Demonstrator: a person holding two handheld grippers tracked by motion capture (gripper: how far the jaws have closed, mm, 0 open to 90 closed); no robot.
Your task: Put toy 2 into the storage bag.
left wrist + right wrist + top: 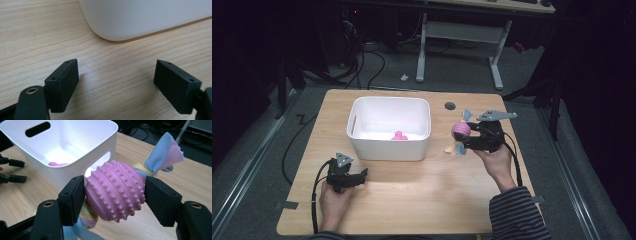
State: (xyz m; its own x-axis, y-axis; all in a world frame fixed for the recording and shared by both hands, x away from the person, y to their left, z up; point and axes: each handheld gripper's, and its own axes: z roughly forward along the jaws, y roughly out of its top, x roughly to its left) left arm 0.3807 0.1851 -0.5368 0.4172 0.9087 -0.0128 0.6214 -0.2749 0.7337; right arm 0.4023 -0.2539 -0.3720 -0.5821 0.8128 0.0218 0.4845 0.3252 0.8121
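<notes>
Grippers: two, one in each hand of the person.
Right gripper [115,192]: clenched on one pink studded ball [115,191], a pad pressed to each side of it; seen in the high view at [466,136], held above the table to the right of the bin.
Ball toy: one; the ball [460,130] had fabric strips, blue, pink and yellow, knotted through it. One tuft [163,152] stood up behind the ball, and other strips [82,230] hung below it.
Left gripper [116,82]: released, jaws wide apart with bare wood between them; in the high view at [361,176], low over the table near the bin's front left corner.
Bin [362,142]: one, white, rectangular, open top, on the table's middle; two slot handles counted in the right gripper view, one on each end wall.
Bin contents: one small pink studded item [399,135] on the floor of the bin.
Table [422,195]: one, light wood, with one round grommet hole [450,106] beyond the bin's right end.
Hands: two; the right sleeve [517,215] was striped.
</notes>
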